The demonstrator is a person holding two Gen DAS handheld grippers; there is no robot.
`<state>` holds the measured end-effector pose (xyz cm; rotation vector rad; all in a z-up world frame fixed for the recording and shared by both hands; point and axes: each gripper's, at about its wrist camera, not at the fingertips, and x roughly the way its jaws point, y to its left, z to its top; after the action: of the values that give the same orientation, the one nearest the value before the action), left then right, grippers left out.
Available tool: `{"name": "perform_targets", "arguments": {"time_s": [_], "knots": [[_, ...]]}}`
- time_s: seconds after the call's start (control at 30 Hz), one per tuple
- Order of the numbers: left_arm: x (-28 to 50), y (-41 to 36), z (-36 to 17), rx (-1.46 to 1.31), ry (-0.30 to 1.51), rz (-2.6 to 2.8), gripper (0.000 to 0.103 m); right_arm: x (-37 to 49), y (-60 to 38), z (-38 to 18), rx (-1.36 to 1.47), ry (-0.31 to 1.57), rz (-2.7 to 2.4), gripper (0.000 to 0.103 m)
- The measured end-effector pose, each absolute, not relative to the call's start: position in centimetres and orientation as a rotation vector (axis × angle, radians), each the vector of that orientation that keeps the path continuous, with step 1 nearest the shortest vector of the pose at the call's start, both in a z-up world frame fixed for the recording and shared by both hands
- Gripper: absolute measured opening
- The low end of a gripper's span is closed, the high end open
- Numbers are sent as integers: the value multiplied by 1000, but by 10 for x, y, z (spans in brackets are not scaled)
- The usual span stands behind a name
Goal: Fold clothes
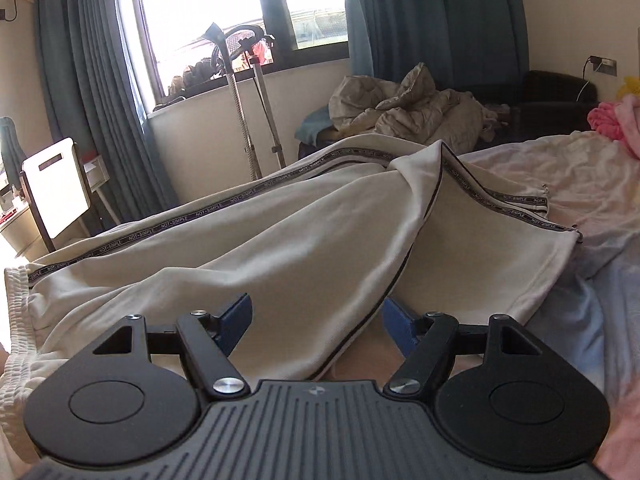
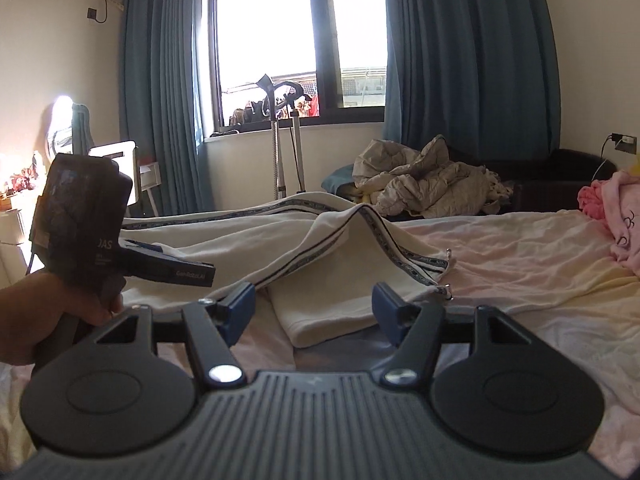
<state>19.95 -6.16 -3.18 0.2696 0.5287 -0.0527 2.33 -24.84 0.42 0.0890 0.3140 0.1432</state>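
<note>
Sprawling across a pink-sheeted bed (image 1: 600, 184), cream track trousers (image 1: 280, 232) with a lettered side stripe fill the left wrist view, one leg folded back; the left gripper (image 1: 316, 320) hovers at the near edge, jaws apart and empty. From the right wrist, the right gripper (image 2: 314, 306), jaws apart, faces the folded hem, a hand (image 2: 52, 312) alongside holding the left gripper

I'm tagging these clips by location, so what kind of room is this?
Most likely a bedroom in a home. A bed with a pale pink sheet fills the foreground, long teal curtains frame the window, and a crumpled beige quilt is heaped by the wall.
</note>
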Motion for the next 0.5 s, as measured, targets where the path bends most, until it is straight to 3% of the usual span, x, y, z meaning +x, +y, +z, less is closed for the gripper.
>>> {"name": "perform_targets", "arguments": {"time_s": [0.4, 0.43, 0.5], "knots": [[309, -126, -82, 378, 550, 16, 76, 67, -284, -24, 248, 378, 106, 70], [315, -128, -84, 376, 547, 29, 73, 69, -285, -26, 252, 383, 104, 70], [320, -129, -85, 362, 545, 36, 51, 73, -287, -30, 258, 393, 101, 70]]}}
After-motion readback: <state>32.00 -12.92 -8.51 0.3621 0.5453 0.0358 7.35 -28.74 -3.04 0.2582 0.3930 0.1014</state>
